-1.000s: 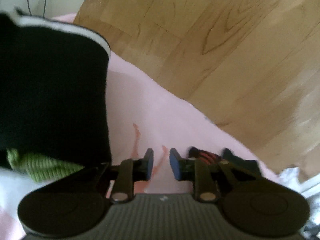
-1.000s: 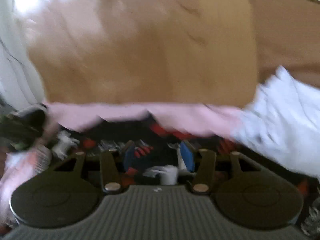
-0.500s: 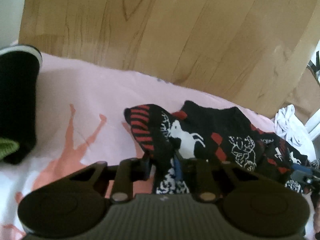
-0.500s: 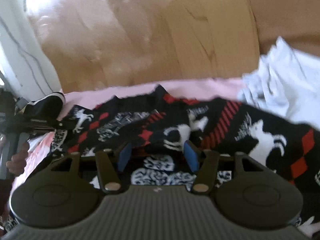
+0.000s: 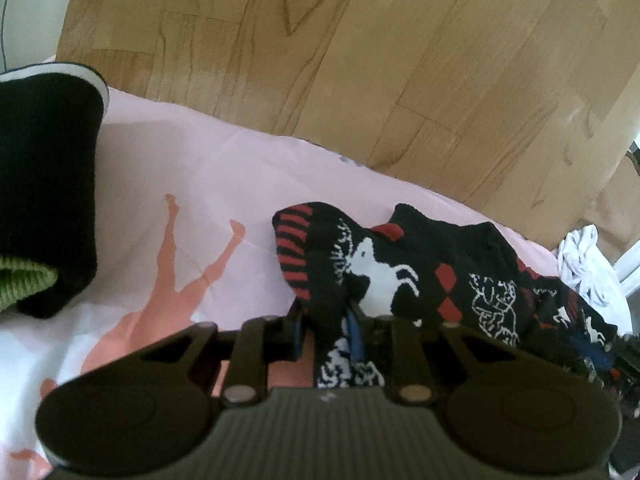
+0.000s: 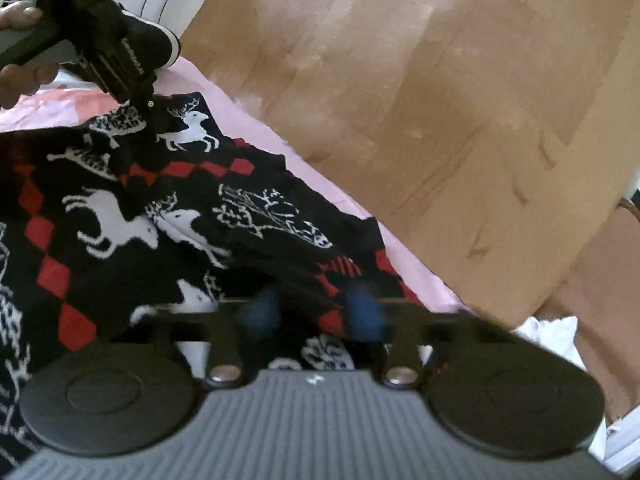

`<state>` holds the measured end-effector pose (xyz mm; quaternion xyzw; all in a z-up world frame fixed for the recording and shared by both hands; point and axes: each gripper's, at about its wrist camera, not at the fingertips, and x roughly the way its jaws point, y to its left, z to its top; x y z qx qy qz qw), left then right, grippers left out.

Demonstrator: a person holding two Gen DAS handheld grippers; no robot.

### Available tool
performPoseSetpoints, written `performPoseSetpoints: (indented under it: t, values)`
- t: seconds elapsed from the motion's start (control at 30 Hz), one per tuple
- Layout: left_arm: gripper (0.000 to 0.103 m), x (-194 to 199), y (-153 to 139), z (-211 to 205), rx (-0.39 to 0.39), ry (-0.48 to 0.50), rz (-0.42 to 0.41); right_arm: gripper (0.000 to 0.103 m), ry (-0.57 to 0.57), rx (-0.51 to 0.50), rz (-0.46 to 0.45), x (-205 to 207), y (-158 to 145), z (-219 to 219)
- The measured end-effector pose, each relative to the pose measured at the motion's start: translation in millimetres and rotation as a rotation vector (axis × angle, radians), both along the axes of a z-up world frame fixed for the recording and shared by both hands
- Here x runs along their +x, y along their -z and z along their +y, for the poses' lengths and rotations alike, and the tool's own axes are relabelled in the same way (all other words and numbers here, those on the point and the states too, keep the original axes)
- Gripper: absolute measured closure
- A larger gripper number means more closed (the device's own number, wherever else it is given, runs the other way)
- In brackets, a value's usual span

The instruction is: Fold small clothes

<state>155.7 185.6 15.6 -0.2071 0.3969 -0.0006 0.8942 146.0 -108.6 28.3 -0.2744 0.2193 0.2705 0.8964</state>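
A black cloth lies at the left on the pink sheet. The left gripper pinches an edge of the reindeer sweater, which lies on the sheet. The right gripper has its fingers apart, with a sweater fold between them.

I see a black knit garment patterned with white reindeer, red diamonds and a red-and-black striped cuff. It lies on a pale pink sheet printed with salmon-pink figures. To the left sits a black folded piece with a white edge, over lime-green ribbed knit. My jaws carry blue pads. The floor is honey-toned wood grain.
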Motion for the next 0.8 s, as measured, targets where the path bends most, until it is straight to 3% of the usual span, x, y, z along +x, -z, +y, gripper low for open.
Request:
performPoseSetpoints:
  t: [0.13,0.2,0.27,0.4,0.53,0.57,0.63,0.73,0.8]
  values:
    - [0.079,-1.8,-0.8,-0.3,0.014,0.002,-0.005,0.093,0.12,0.293,0.042,19.1,-39.2,-24.3]
    - [0.072,-2.7,-3.1,-0.5,0.021,-0.004,0.001,0.093,0.12,0.434,0.078,25.9,-57.6,-27.7]
    - [0.06,-9.1,-9.2,1.9,0.037,-0.026,-0.007,0.093,0.082,0.509,0.09,28.6,-70.3,-16.4]
    - [0.052,-31.1,-26.9,23.6,-0.018,-0.081,-0.068,0.092,-0.027,0.52,0.127,31.7,-66.4,40.1]
    - [0.051,-42.8,-35.8,36.8,-0.041,-0.115,-0.068,0.08,-0.105,0.378,0.282,46.5,-13.9,94.0]
    - [0.051,-44.9,-37.8,35.7,-0.034,-0.112,-0.071,0.08,-0.101,0.36,0.3,49.0,-6.7,92.8]
    - [0.051,-47.8,-42.1,31.4,-0.026,-0.086,-0.095,0.078,-0.094,0.45,0.323,53.9,-10.0,67.1]
    - [0.051,-37.6,-45.1,18.0,-0.044,-0.037,-0.129,0.073,0.011,0.615,0.322,65.1,-27.5,16.2]
    - [0.051,-24.6,-44.5,3.3,-0.062,0.009,-0.135,0.073,0.09,0.641,0.322,74.7,-30.5,0.2]
